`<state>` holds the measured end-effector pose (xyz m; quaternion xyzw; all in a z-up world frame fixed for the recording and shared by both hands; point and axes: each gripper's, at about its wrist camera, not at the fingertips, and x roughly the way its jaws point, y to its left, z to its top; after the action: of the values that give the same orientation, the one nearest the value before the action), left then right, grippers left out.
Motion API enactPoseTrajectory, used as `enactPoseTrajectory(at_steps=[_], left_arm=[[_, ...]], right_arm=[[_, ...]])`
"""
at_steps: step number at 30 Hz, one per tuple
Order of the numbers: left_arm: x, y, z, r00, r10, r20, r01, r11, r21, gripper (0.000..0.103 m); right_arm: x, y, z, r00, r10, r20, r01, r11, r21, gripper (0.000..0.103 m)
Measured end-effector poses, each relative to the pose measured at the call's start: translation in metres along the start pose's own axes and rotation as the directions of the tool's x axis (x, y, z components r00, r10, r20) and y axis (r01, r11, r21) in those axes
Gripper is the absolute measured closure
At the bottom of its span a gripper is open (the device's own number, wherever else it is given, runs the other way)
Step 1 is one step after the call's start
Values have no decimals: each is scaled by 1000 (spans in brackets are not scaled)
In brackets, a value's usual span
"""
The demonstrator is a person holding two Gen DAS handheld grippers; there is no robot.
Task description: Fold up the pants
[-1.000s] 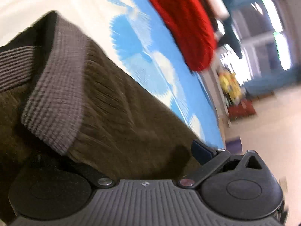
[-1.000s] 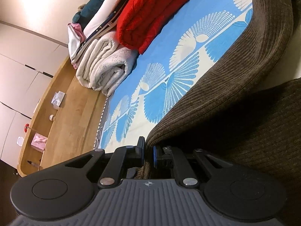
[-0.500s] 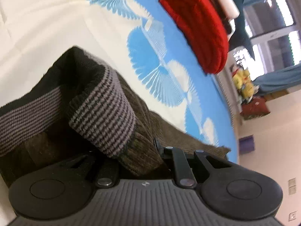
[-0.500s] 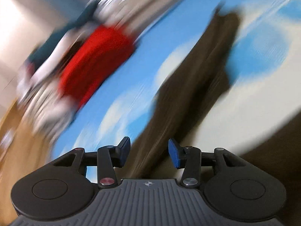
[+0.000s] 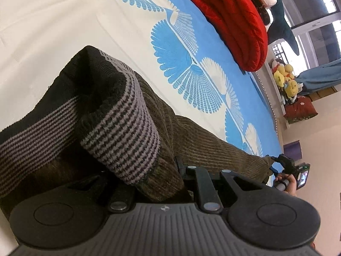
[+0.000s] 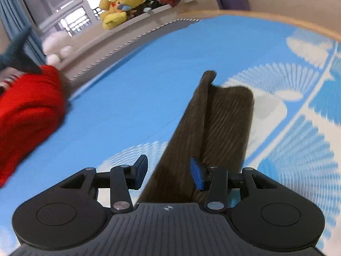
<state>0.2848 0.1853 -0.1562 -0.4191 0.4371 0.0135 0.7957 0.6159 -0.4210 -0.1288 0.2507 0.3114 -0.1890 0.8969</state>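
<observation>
Risk of the fold skewing: left hand-held gripper [image 5: 157, 183] clenched on the striped waistband [image 5: 121, 134] of the pants [image 6: 215, 128] on the bed [image 6: 132, 111], right hand-held gripper [image 6: 168, 171] released above the unpinned leg ends, which may bunch.

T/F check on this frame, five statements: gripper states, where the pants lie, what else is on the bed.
1. The left gripper is clamped on the pants near the striped waistband. True.
2. The right gripper is clamped on a pant leg. False: its pads are apart and touch no fabric; the pant legs lie under and ahead of it.
3. The pants lie on a wooden floor. False: they lie on the blue and cream bedsheet.
4. A red folded blanket sits on the bed. True.
5. The plush toys are green. False: mostly yellow.
</observation>
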Motion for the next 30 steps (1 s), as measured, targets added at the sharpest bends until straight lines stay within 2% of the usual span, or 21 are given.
enactPoseTrajectory(at_steps=[3,4,5,7,11,14,17,20,21,23,24,26,27,28,29,30], left_arm=[[2,-1,1,1000,7,5,-7,1000,8,86],[2,-3,2,1000,9,12,-9,1000,18,86],[0,-4,3,1000,5,21,-5,1000,27,86],[-8,-9,7,998,-24,61,21,999,49,87],[-29,-17,17,991,-73,114,66,996,59,87],[-42,-13,24,988,-109,113,108,994,14,87],[-62,-6,27,988,-123,90,125,992,-23,87],[-86,3,19,991,-119,59,121,993,-19,87],[-88,4,14,995,-97,31,98,995,-6,87],[-87,14,3,999,-16,-51,18,999,36,87],[-82,23,-2,996,21,-90,-17,999,50,87],[-66,49,-14,984,79,-162,-79,997,11,86],[-59,61,-17,979,85,-185,-86,996,2,86],[-58,71,-19,983,54,-178,-62,998,-35,86],[-61,75,-19,984,28,-177,-41,997,-72,86],[-64,72,-17,985,27,-171,-37,998,-57,86]], right_arm=[[25,-11,3,1000,-18,-13,19,998,55,53],[29,-12,3,1000,-10,-18,11,999,54,61],[29,-11,3,1000,-4,-9,4,999,34,94],[15,-7,9,1000,6,31,-7,1000,25,93],[-49,-16,40,992,39,121,-48,996,71,94],[-130,-43,67,982,53,179,-70,994,88,94],[-223,-98,70,977,74,198,-99,988,118,95],[-312,-160,36,970,90,226,-118,987,113,95],[-339,-186,16,969,82,231,-112,987,116,95],[-366,-229,-31,979,40,200,-66,990,126,95],[-367,-252,-56,987,7,160,-30,990,137,95],[-349,-298,-103,998,-55,32,47,979,200,95],[-335,-318,-125,996,-86,-38,92,969,231,95],[-319,-336,-144,990,-93,-103,117,960,253,95],[-307,-350,-161,982,-126,-142,161,950,268,95],[-300,-362,-174,982,-122,-147,163,937,310,95]])
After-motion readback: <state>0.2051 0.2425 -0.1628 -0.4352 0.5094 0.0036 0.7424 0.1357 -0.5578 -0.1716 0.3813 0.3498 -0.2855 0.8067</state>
